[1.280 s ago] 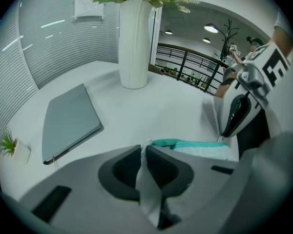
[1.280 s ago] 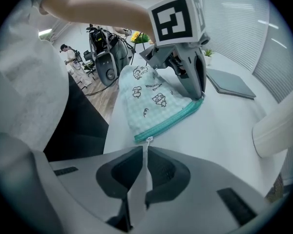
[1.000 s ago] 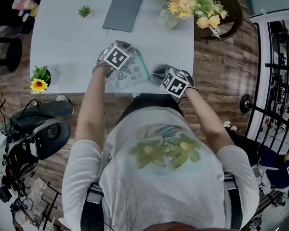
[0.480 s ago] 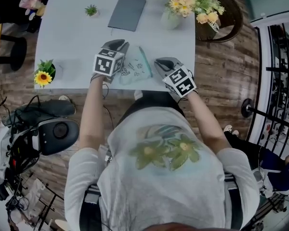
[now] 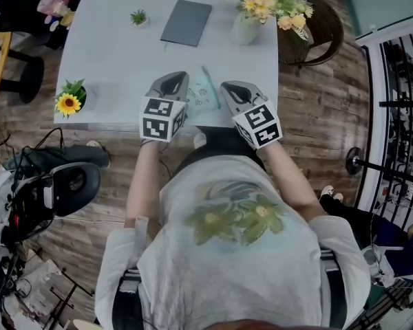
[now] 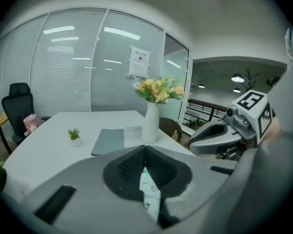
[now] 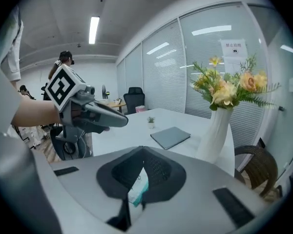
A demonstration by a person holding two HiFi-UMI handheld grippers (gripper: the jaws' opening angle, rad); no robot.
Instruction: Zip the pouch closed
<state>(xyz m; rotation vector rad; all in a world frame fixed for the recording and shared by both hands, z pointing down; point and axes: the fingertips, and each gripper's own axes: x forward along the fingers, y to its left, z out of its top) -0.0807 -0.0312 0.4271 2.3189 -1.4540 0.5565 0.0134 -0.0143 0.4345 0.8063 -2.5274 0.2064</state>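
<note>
The pouch (image 5: 202,93), pale with small prints and a teal edge, lies flat on the white table (image 5: 103,53) near its front edge. My left gripper (image 5: 175,80) hovers above the pouch's left side, and its jaws meet at the tips with nothing between them. My right gripper (image 5: 228,88) hovers at the pouch's right side, also shut and empty. In the left gripper view a strip of the pouch (image 6: 150,191) shows below the shut gripper (image 6: 145,148), with the right gripper (image 6: 224,133) alongside. The right gripper view shows the pouch (image 7: 138,191) under its shut gripper (image 7: 142,150).
A grey notebook (image 5: 186,23), a small potted plant (image 5: 139,18) and a white vase of flowers (image 5: 244,26) stand at the table's far side. A sunflower pot (image 5: 70,102) sits at the left corner. A wicker chair (image 5: 316,33) is to the right.
Both grippers have lifted off the pouch and drawn back toward the table's near edge. The pouch stays lying on the table.
</note>
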